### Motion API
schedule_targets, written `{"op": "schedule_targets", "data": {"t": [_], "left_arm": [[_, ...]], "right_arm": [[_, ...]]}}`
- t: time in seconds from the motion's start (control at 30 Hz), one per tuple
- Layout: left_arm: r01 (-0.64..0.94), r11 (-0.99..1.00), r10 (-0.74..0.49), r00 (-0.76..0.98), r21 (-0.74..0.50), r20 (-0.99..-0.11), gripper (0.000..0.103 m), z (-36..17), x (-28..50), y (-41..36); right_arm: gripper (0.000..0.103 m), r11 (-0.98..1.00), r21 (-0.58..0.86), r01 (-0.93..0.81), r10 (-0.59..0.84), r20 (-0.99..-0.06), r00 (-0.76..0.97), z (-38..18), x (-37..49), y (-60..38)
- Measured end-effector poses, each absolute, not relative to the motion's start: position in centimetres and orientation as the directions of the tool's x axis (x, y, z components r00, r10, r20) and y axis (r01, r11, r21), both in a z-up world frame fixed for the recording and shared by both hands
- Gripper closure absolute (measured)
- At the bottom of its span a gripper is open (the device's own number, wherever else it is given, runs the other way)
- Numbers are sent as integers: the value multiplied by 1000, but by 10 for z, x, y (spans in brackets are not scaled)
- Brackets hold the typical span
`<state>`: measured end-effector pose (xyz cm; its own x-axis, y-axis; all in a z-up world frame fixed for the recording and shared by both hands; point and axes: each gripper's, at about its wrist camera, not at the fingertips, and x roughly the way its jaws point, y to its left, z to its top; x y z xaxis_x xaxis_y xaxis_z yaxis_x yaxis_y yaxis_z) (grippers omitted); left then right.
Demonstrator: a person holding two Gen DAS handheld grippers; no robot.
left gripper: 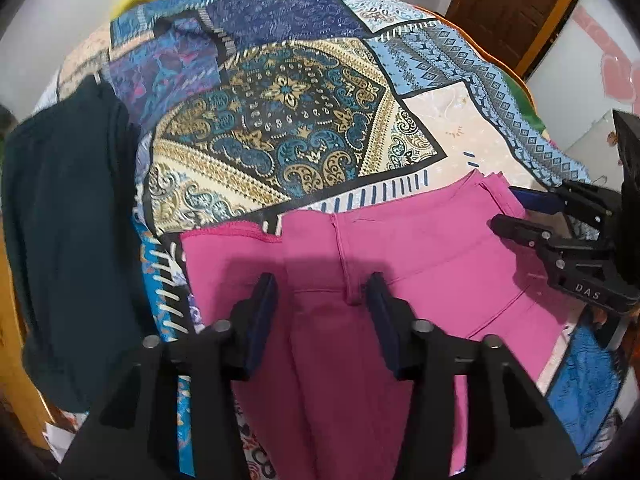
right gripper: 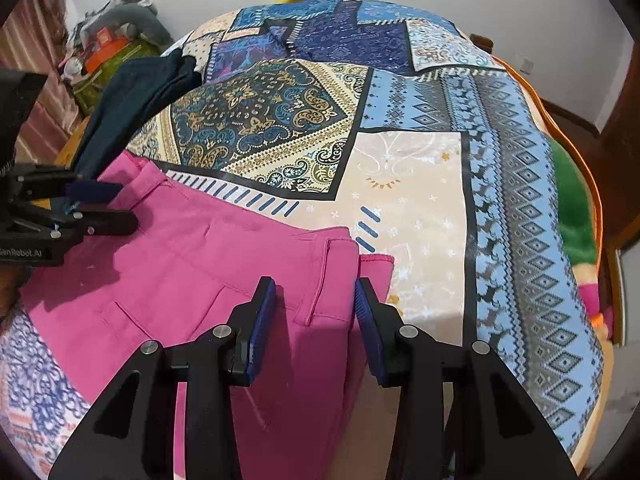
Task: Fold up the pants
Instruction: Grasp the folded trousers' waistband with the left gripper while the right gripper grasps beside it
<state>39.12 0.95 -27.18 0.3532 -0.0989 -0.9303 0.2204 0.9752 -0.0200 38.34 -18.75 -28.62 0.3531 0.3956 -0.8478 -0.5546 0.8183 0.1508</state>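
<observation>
Pink pants (left gripper: 420, 252) lie flat on a patterned bed cover (left gripper: 280, 140), waistband toward the far side. My left gripper (left gripper: 324, 292) is open and empty, hovering just above the pants near the centre seam. My right gripper (right gripper: 316, 296) is open and empty, above the pants (right gripper: 180, 264) at a waistband corner by a belt loop. The right gripper also shows in the left wrist view (left gripper: 508, 208) at the pants' right edge. The left gripper shows in the right wrist view (right gripper: 116, 204) at the pants' left edge.
A dark green garment (left gripper: 68, 220) lies on the bed's left side, also in the right wrist view (right gripper: 132, 96). A wooden door (left gripper: 512, 4) stands at the back right. Clutter (right gripper: 104, 48) sits by the wall. A green and orange blanket (right gripper: 572, 208) hangs at the bed's right edge.
</observation>
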Motion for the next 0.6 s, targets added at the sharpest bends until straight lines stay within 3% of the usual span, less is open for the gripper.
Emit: {"op": "schedule_targets", "data": {"t": [0.07, 0.2, 0.5, 0.6], "left_arm": [[222, 975, -79, 361, 3, -929, 62, -274, 390, 7], [213, 977, -61, 375, 23, -925, 62, -276, 389, 7], [194, 980, -40, 443, 52, -896, 61, -244, 371, 11], [172, 984, -46, 470, 40, -882, 58, -230, 364, 17]], "right_arm": [[78, 816, 121, -565, 380, -850, 365, -288, 382, -187], [82, 824, 125, -553, 374, -853, 365, -291, 385, -190], [81, 839, 153, -523, 385, -846, 369, -275, 380, -197], [75, 837, 168, -522, 407, -828, 387, -262, 372, -203]]}}
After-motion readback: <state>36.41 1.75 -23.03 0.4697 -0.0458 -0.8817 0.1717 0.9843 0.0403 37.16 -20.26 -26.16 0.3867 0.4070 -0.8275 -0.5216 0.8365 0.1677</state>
